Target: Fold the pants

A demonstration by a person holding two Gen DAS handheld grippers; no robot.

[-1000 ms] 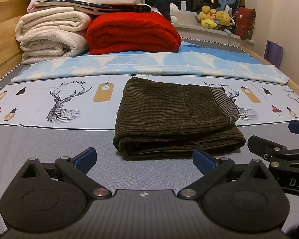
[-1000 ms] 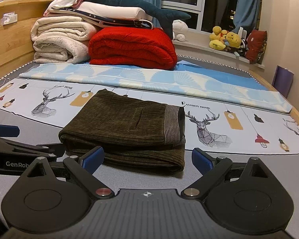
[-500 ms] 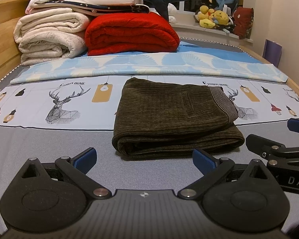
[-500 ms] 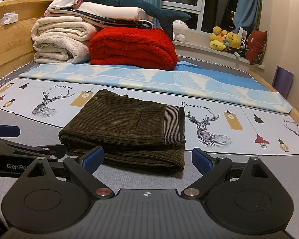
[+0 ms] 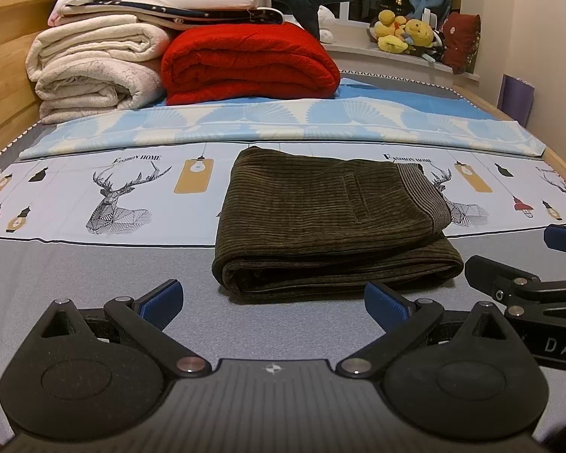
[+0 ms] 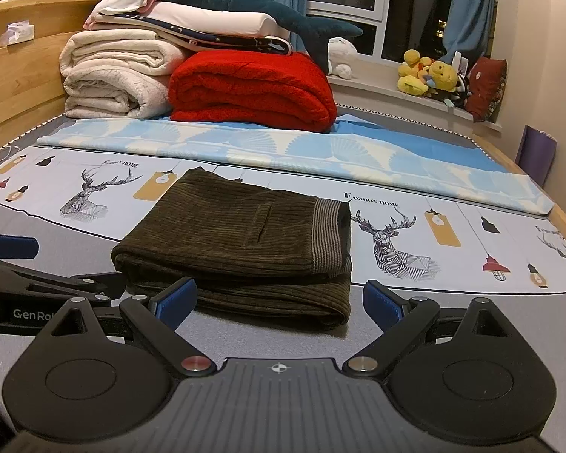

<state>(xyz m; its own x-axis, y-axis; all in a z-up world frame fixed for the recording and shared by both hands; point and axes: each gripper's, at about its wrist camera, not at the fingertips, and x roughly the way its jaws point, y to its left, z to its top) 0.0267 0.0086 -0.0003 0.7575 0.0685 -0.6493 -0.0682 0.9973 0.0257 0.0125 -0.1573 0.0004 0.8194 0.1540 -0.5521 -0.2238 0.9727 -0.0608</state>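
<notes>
Dark brown corduroy pants [image 5: 328, 222] lie folded in a compact rectangle on the bed, waistband at the right; they also show in the right wrist view [image 6: 237, 249]. My left gripper [image 5: 273, 302] is open and empty, just in front of the pants' near edge. My right gripper [image 6: 279, 302] is open and empty, close to the front right corner of the pants. Each gripper shows at the edge of the other's view, the right one [image 5: 528, 283] and the left one [image 6: 53, 287].
The bed sheet [image 5: 94, 264] has a deer print band and grey front. A blue patterned cover [image 5: 283, 120], a red blanket [image 5: 249, 60], cream blankets [image 5: 94, 68] and a shark plush [image 6: 245, 0] lie at the back. Plush toys [image 6: 430, 75] sit on the sill.
Both grippers have barely shifted; the pants lie as before and the jaws stay open.
</notes>
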